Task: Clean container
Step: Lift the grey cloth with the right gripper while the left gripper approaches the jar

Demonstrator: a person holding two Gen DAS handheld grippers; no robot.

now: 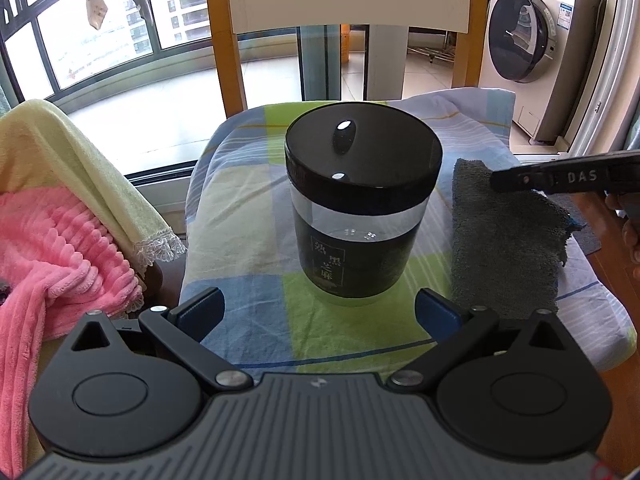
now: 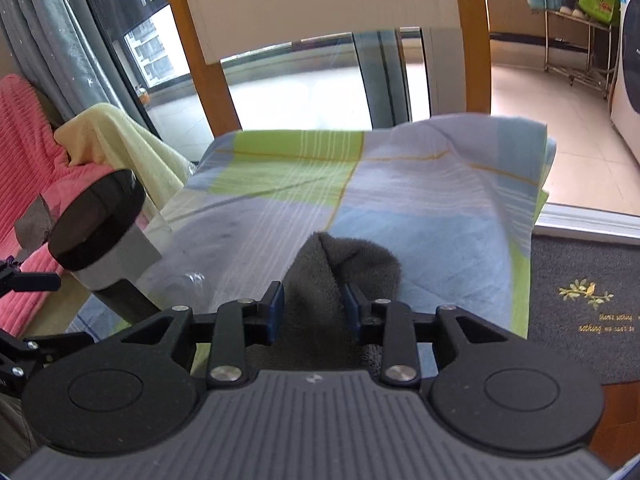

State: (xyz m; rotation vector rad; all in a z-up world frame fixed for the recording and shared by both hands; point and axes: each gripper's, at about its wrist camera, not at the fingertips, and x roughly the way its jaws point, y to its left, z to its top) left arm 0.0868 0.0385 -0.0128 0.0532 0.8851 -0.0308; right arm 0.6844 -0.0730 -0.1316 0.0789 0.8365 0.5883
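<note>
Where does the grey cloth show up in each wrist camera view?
Left wrist view: grey cloth at right, beside the jar.
Right wrist view: bottom centre, between the right gripper fingers.
Shared landmark: the checked sheet beneath it.

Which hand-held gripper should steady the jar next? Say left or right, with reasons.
Left. The left hand-held gripper is open and faces the jar squarely. The right hand-held gripper straddles the cloth, so it probably takes that.

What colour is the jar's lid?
Black, glossy. The lid on the jar shows best in the left wrist view.
</note>
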